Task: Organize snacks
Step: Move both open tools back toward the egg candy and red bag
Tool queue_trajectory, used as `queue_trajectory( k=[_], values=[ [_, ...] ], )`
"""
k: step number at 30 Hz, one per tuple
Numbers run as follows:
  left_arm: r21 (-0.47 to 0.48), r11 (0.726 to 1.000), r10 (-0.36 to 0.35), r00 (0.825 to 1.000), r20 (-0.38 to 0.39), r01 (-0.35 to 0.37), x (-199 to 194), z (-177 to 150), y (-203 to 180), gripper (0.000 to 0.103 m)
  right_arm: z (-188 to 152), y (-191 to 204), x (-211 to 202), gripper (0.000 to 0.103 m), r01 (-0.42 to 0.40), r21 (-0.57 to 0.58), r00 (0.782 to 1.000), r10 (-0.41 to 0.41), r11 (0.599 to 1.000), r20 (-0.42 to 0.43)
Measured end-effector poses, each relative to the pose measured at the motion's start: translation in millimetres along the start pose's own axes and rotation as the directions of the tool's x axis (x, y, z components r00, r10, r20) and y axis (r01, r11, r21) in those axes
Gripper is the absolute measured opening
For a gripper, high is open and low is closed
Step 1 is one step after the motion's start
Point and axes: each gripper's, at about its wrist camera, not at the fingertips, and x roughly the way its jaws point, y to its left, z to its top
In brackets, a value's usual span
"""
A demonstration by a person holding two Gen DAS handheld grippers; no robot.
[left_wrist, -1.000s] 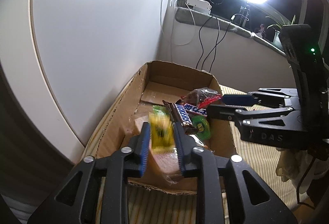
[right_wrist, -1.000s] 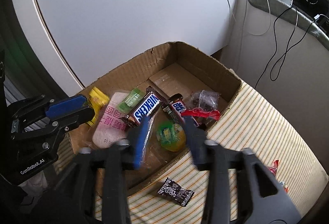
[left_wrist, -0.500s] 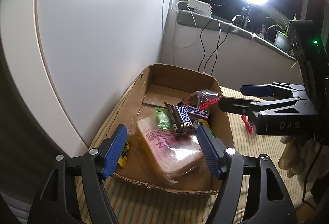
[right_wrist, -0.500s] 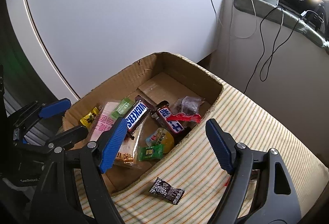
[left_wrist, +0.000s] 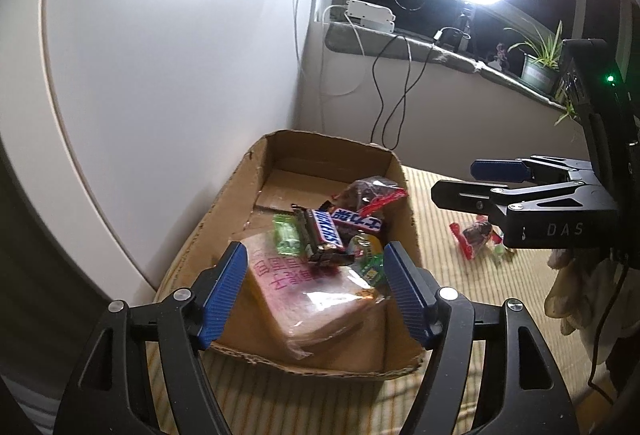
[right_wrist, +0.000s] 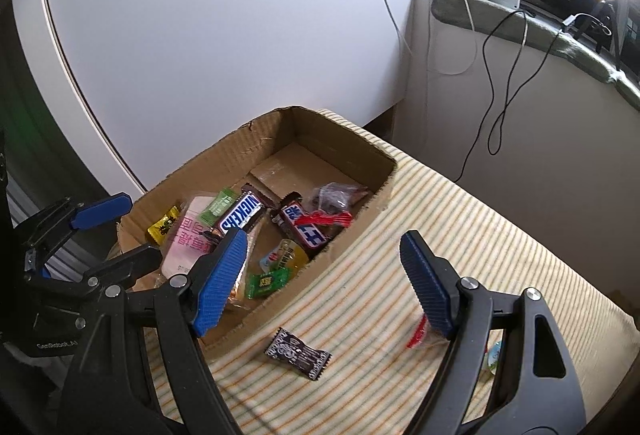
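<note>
Striped cloth (right_wrist: 460, 235), one cardboard box (right_wrist: 224, 151), perhaps eight snacks, one black packet (right_wrist: 298, 354) outside, both grippers' fingers (left_wrist: 224, 291) spread.

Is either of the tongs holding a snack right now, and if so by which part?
No, nothing is held: left tongs and right tongs both stand open and empty.

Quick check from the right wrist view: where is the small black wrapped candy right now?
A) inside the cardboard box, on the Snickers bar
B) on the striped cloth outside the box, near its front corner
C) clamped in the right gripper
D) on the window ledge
B: the black wrapped candy lies on the striped cloth just outside the cardboard box, and the right gripper hovers with open, empty jaws.
</note>
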Motion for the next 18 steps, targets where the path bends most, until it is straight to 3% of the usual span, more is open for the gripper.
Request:
queue_trajectory(
  k=[7,18],
  values=[
    [0.022,0.999,-0.027,1.000,0.003,0.027,-0.5,1.7,-16.5,0.070,-11.1,-21.1,-14.0,0.081,0.021,0.015,1.000,-0.021,1.000,0.005],
    [0.072,0.993,-0.090,0.996,-0.009,0.090,6.3,3.9,-57.3,0.070,-42.9,-87.6,-35.1,0.081,0.105,0.102,0.994,-0.103,0.989,-0.021]
  ],
)
